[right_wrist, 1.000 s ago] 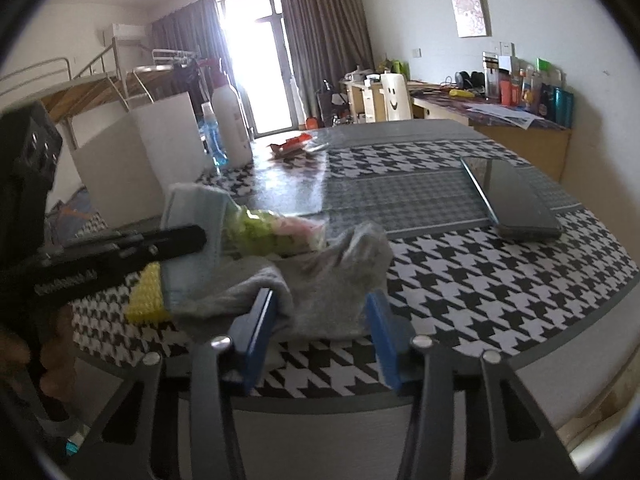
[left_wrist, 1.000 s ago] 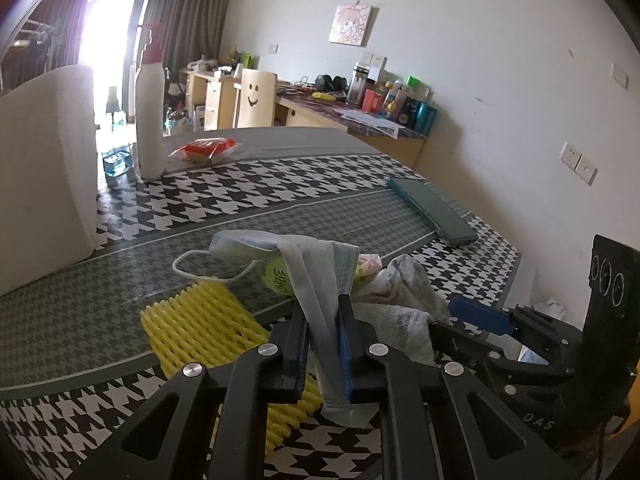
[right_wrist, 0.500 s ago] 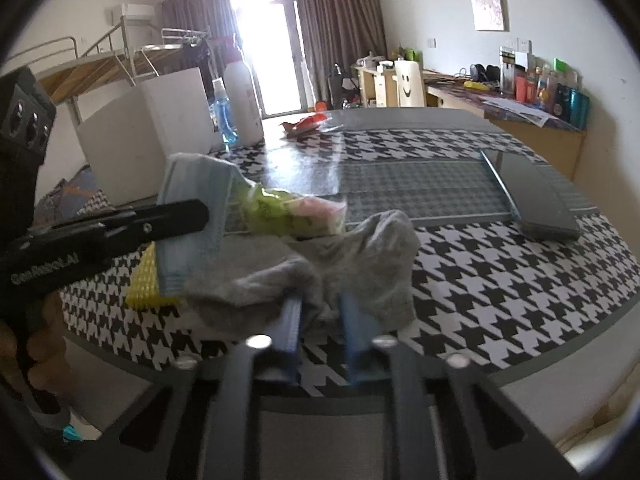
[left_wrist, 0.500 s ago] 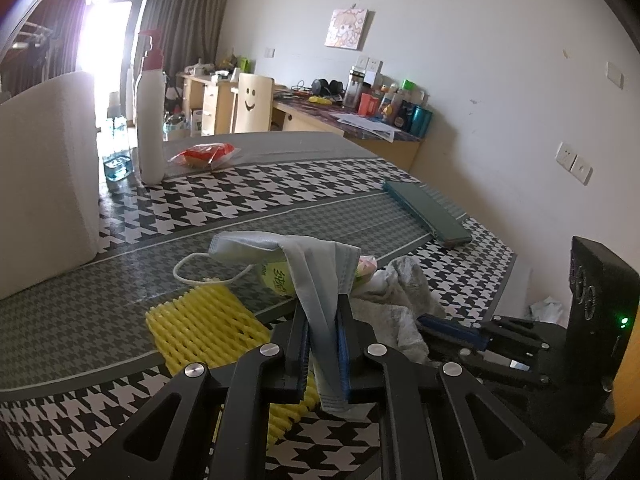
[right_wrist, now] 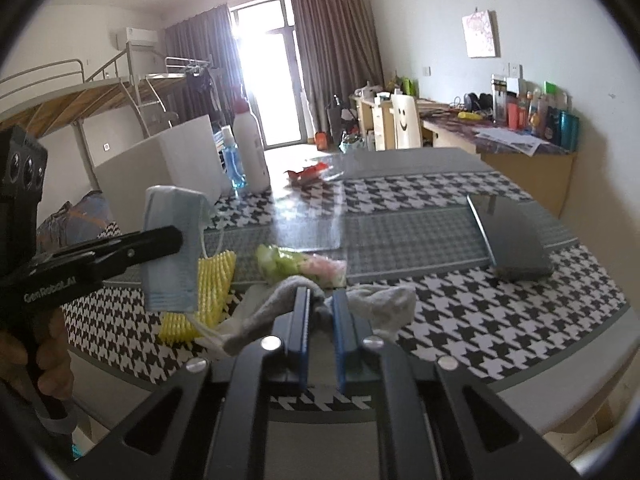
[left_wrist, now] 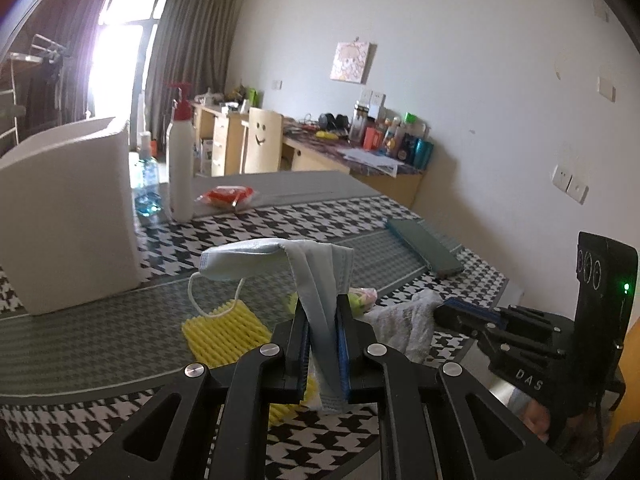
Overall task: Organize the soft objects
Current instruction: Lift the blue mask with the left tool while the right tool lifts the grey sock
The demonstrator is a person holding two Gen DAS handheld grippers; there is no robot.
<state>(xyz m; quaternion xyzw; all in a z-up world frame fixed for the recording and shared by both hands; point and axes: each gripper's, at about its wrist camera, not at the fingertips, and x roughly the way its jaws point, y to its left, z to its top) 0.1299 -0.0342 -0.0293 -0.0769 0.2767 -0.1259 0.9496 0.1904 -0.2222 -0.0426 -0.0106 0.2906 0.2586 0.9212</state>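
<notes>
Face mask [left_wrist: 316,280], pale blue, hangs pinched btwn the pressed-together fingers of the left gripper [left_wrist: 323,344], lifted above the houndstooth table [left_wrist: 280,220]. Its upper part folds over to the left, w/ a white ear loop [left_wrist: 212,304] dangling down toward a yellow ribbed foam sleeve [left_wrist: 224,332] lying on the table below. Right gripper [right_wrist: 322,332] is closed on a grey sock [right_wrist: 360,304], which lies crumpled at the near table edge; jaws nearly together w/ fabric bunched btwn them. Just behind the sock sits a clear bag of green and pink items [right_wrist: 304,266]. From the right wrist view, the mask hangs above and in front of the foam sleeve. Farther back: white box [left_wrist: 68,216] at left, white pump bottle [left_wrist: 180,164] w/ red top beside a blue bottle [left_wrist: 146,184], and a red snack packet [left_wrist: 226,196]. A dark flat case [right_wrist: 512,236] rests on the table's right side, well apart from the soft items.
</notes>
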